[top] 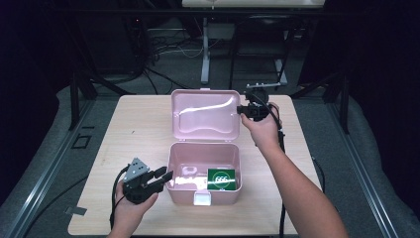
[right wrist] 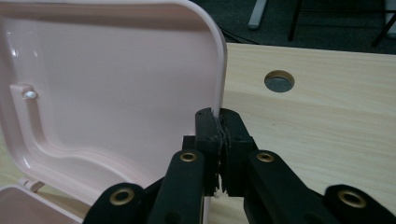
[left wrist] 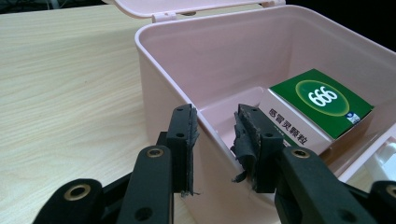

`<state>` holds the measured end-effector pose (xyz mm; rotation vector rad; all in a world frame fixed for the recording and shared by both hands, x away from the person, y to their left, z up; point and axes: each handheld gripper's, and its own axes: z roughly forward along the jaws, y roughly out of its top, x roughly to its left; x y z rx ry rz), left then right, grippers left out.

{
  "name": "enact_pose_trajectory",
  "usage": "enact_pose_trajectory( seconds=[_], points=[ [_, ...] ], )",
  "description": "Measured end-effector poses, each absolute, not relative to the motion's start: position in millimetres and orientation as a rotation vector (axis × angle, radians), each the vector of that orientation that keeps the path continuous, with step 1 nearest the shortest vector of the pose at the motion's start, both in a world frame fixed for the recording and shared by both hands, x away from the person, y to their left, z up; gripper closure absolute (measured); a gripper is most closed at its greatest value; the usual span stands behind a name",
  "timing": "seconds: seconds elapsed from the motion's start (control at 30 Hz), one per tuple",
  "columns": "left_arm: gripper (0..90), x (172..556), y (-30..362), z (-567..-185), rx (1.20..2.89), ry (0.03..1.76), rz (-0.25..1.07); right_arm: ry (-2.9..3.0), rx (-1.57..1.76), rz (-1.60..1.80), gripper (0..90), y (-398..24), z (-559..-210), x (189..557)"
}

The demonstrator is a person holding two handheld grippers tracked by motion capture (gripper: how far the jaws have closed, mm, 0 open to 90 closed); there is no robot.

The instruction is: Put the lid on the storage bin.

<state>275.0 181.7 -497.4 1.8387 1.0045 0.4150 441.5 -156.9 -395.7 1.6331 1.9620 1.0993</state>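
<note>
Nearest the high camera, the left gripper (top: 161, 178) is held low at the front left corner of the pink box (top: 204, 174). In the left gripper view its fingers (left wrist: 183, 140) are seen set narrowly astride the box's left wall, one outside and one inside; whether the pads press on the wall cannot be told, since a slight gap seems to remain. The box is placed at the middle of the bench (top: 133, 134), near its front edge, and a green and white carton (top: 221, 179) marked 666 is seen lying inside at the right.

The lid (top: 204, 115) is already raised and stands open behind the box, so the opening is judged largely done; what is left appears to be letting the lid go and dealing with the contents. The right gripper (top: 242, 110) is clamped on the lid's right edge, its fingers (right wrist: 208, 140) closed tight on the thin rim. The right forearm is stretched forward from the bottom of the high view; the left hand is kept close to the person, wrist turned inward towards the box.
</note>
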Motion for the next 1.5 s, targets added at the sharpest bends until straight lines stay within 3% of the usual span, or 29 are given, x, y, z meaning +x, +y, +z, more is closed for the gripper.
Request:
enact_pose_trajectory(
  seconds=[1.5],
  points=[
    [67.0,273.5,181.6,-498.6,1.824,1.009,0.421,1.803,1.322,1.315,86.4,-162.8,-403.8,350.4]
  ],
)
